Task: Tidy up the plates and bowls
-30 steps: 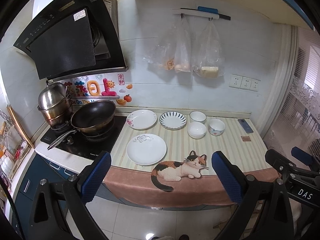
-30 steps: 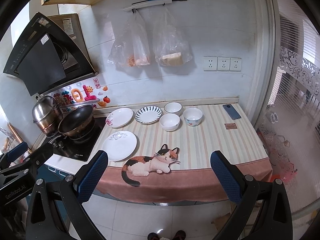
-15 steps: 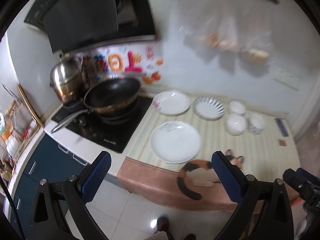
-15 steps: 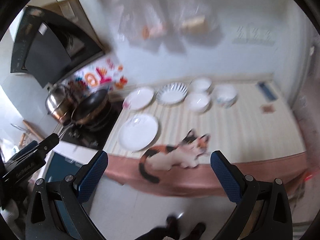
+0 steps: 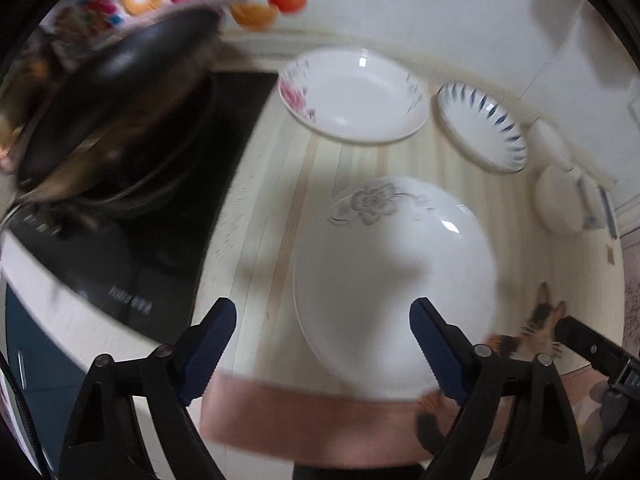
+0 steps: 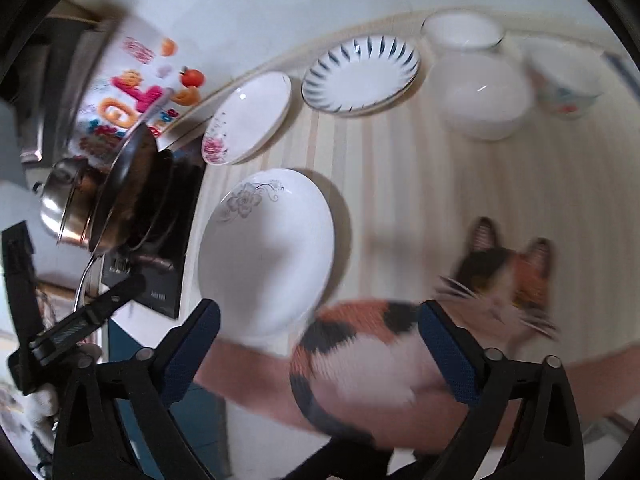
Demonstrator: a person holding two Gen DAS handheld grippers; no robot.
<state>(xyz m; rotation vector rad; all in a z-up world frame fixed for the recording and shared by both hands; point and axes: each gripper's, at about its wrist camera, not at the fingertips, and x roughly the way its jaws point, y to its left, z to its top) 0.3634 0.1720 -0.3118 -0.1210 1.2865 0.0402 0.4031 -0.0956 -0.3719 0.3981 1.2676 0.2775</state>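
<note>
Three plates flat on striped counter; three bowls upright, clustered beside.

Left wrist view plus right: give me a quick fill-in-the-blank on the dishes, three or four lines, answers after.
1. The plate nearest the left gripper carries a grey ____ motif.
2. The pink-flowered plate sits beside a plate rimmed with ____ stripes.
3. The number of bowls right of the striped plate is ____.
4. Both grippers' jaws are ____.

Missing words: flower; blue; three; open
</note>
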